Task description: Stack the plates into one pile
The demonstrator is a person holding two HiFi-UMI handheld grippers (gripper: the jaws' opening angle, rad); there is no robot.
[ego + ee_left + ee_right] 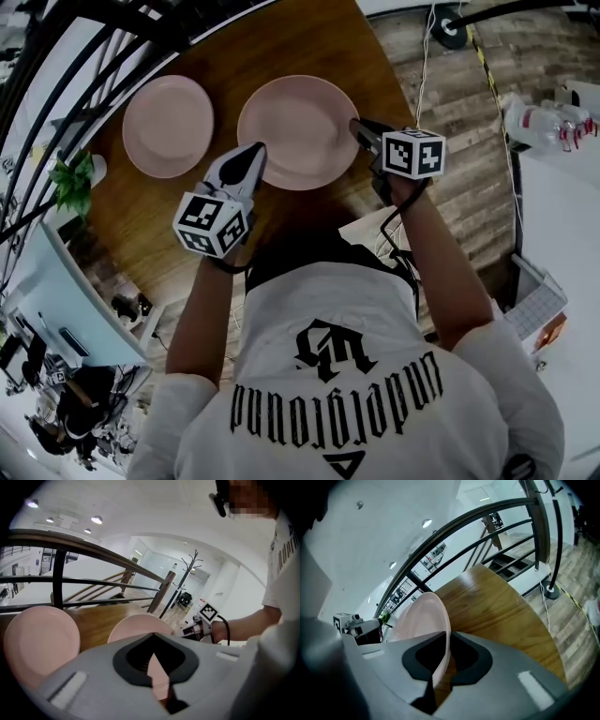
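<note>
Two pink plates are over a round wooden table (281, 42). The larger plate (298, 131) is gripped from both sides. My left gripper (255, 152) is shut on its near left rim, and my right gripper (357, 126) is shut on its right rim. In the left gripper view the held plate (136, 625) runs into my jaws (152, 667), with the right gripper (187, 631) at its far side. Seen from the right gripper view, the plate (424, 620) stands edge-on between the jaws (436, 667). The smaller plate (169, 126) lies to the left, also visible as a plate (40, 644) beside the left gripper.
A dark railing (84, 56) curves round the table's far and left edge. A small green plant (70, 183) sits at the table's left. Plastic bottles (544, 122) lie on a white surface at the right. A cable (427, 56) runs over the wooden floor.
</note>
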